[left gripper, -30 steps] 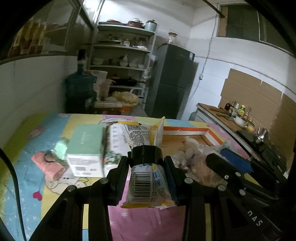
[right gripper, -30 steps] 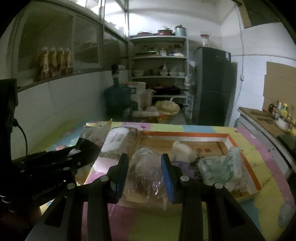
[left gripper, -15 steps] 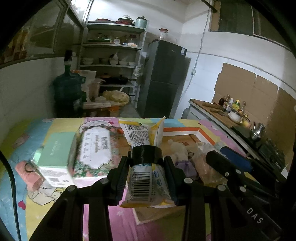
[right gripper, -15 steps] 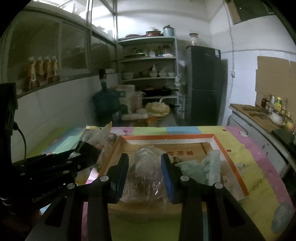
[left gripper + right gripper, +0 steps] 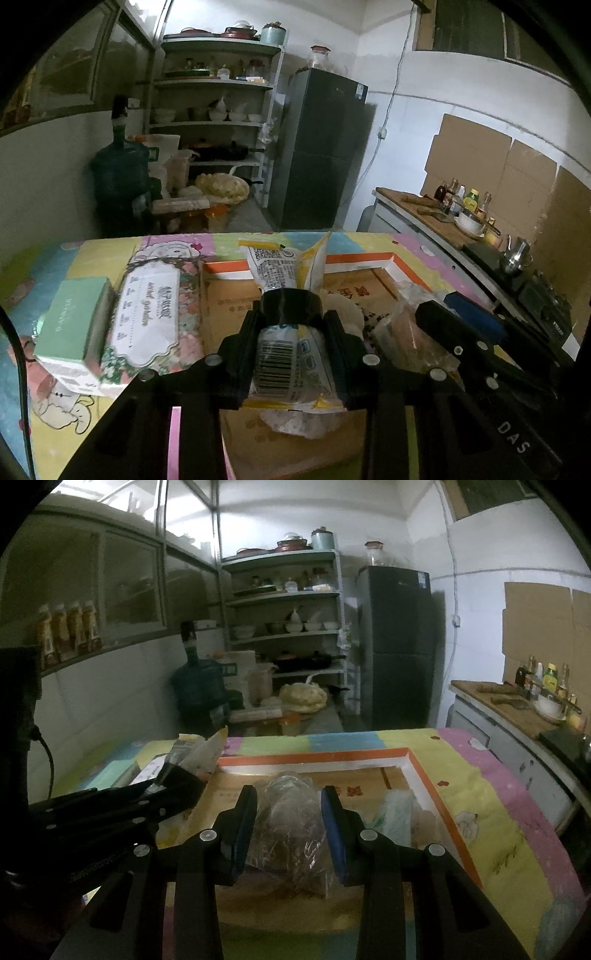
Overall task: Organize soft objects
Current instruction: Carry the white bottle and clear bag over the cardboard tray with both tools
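Note:
My left gripper (image 5: 291, 332) grips a yellow-and-white food packet (image 5: 275, 269) with a barcode. Its jaws are closing on the packet and the pads press its sides. The packet hangs over the left part of a shallow cardboard box with an orange rim (image 5: 354, 258). My right gripper (image 5: 289, 812) is shut on a clear plastic bag with a brownish lump inside (image 5: 291, 838), over the same box (image 5: 417, 768). The left gripper (image 5: 177, 779) shows at the left of the right wrist view. A green-white pack (image 5: 395, 808) and a white soft lump (image 5: 347, 310) lie in the box.
A floral tissue pack (image 5: 151, 310) and a mint-green box (image 5: 74, 325) lie left of the cardboard box on the colourful tablecloth (image 5: 491, 786). A counter with bottles (image 5: 461, 206) runs along the right. Beyond the table stand a water jug (image 5: 120, 184), shelves and a fridge (image 5: 321, 147).
Both grippers have carried their loads to the right, over the cardboard box. The tissue pack and the green box have slid toward the left of the left wrist view.

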`<state>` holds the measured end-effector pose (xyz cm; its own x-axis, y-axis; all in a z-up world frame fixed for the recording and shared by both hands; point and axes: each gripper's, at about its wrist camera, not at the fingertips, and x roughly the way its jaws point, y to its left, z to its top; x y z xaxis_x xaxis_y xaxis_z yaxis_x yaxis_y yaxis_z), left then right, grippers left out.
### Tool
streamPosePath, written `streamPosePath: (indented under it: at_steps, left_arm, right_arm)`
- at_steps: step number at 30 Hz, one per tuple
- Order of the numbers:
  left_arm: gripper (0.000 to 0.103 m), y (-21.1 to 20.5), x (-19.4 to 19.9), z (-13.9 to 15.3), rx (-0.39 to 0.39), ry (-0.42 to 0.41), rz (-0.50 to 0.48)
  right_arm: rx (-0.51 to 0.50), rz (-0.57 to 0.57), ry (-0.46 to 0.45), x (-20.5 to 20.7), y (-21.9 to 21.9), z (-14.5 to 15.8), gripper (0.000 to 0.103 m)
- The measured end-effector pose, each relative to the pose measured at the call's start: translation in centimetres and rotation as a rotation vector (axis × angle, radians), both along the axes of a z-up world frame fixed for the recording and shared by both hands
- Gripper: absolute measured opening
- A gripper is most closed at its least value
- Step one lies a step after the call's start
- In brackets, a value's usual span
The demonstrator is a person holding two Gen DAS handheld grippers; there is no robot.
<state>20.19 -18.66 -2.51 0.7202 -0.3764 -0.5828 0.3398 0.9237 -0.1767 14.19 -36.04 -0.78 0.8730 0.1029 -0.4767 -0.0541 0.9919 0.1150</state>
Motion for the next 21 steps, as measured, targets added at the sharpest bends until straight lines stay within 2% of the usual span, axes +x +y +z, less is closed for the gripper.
streamPosePath:
  at_steps: [21]
  left_arm:
    - [0.035,-2.8,3.8,-1.9,0.043,0.050,0.030]
  right_arm:
    - [0.021,0.013,0.031,3.0,-1.6,-1.1,0.037]
